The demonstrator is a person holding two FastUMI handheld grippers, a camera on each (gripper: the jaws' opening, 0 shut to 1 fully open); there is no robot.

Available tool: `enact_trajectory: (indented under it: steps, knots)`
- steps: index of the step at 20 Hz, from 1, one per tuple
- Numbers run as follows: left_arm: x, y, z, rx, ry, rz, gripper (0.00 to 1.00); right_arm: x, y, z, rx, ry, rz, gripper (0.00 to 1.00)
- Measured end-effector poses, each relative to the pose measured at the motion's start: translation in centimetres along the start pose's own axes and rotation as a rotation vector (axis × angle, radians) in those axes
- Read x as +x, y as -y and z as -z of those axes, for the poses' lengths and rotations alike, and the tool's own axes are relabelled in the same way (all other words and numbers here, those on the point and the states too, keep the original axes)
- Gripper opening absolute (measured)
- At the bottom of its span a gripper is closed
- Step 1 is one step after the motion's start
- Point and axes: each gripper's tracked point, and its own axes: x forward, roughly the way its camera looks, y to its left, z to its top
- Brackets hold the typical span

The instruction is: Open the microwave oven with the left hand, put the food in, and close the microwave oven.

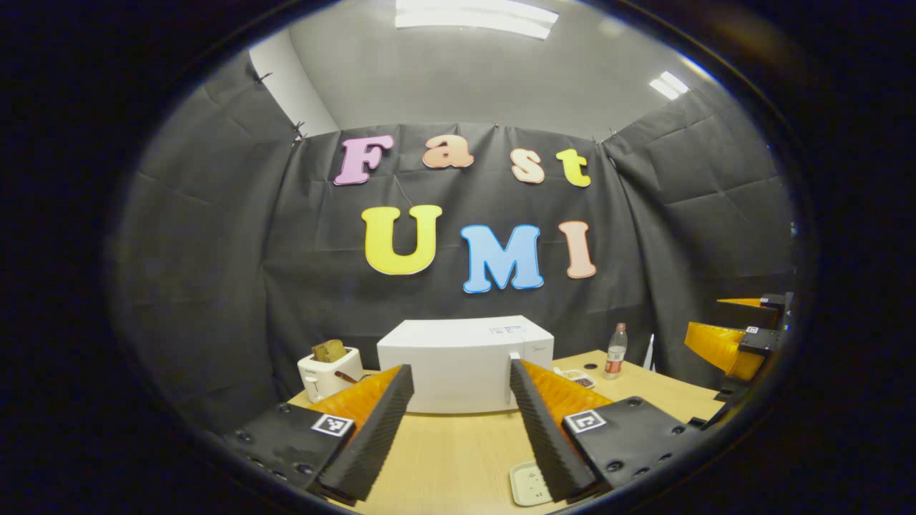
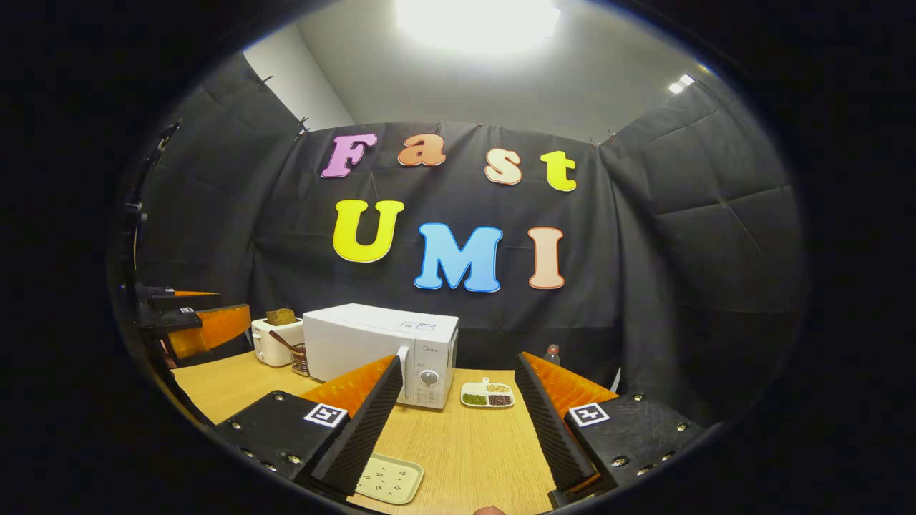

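The white microwave [image 1: 458,354] stands at the back of the wooden table with its door shut and its handle [image 1: 514,373] on the right side. My left gripper [image 1: 459,366] is open and empty, held back from the microwave and facing its front. A small white divided dish of food [image 2: 488,395] lies on the table right of the microwave [image 2: 372,343]. My right gripper [image 2: 457,357] is open and empty, aimed between the microwave's control panel [image 2: 429,386] and the dish. Each gripper shows at the edge of the other's view: the right gripper [image 1: 741,340], the left gripper [image 2: 193,322].
A white toaster [image 1: 328,373] holding a slice of bread sits left of the microwave. A plastic bottle [image 1: 615,350] stands at the back right. A pale green tray [image 2: 390,478] lies near the table's front edge. A utensil holder [image 2: 300,359] stands between toaster and microwave.
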Motion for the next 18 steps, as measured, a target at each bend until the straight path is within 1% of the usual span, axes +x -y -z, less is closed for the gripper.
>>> enact_trajectory:
  steps: [1,2,3,4,6,9,11,14,18]
  knots:
    - [-0.4,-0.1,0.0,0.005,0.001,-0.004,0.99,-0.1,0.0,-0.1,0.002,0.002,0.002,0.96]
    - [-0.6,-0.2,0.0,0.016,-0.001,-0.008,0.96,-0.3,0.0,0.0,0.007,0.002,0.002,0.96]
    - [-0.8,-0.5,-0.2,0.027,0.004,-0.014,0.99,-0.4,-0.2,-0.1,0.014,0.004,-0.001,0.96]
    - [-1.1,-0.8,-0.6,0.034,0.014,-0.024,0.96,-0.4,-0.3,-0.3,0.018,0.007,-0.004,0.96]
    - [-1.1,-1.1,-1.2,0.031,0.029,-0.031,0.98,-0.4,-0.4,-0.6,0.017,0.012,-0.002,0.96]
    - [-1.5,-2.0,-1.1,0.026,0.032,-0.046,0.96,-0.7,-0.9,-1.5,0.023,0.027,-0.01,0.96]
    - [-1.7,-2.5,-1.4,0.013,0.041,-0.058,0.96,-0.9,-1.1,-1.8,0.003,0.036,-0.015,0.96]
    - [-2.2,-3.2,-1.3,0.013,0.045,-0.067,0.96,-1.0,-1.7,-2.0,-0.001,0.038,-0.022,0.96]
    - [-2.6,-3.5,-1.5,0.018,0.054,-0.06,0.96,-1.3,-2.1,-2.4,-0.003,0.043,-0.016,0.96]
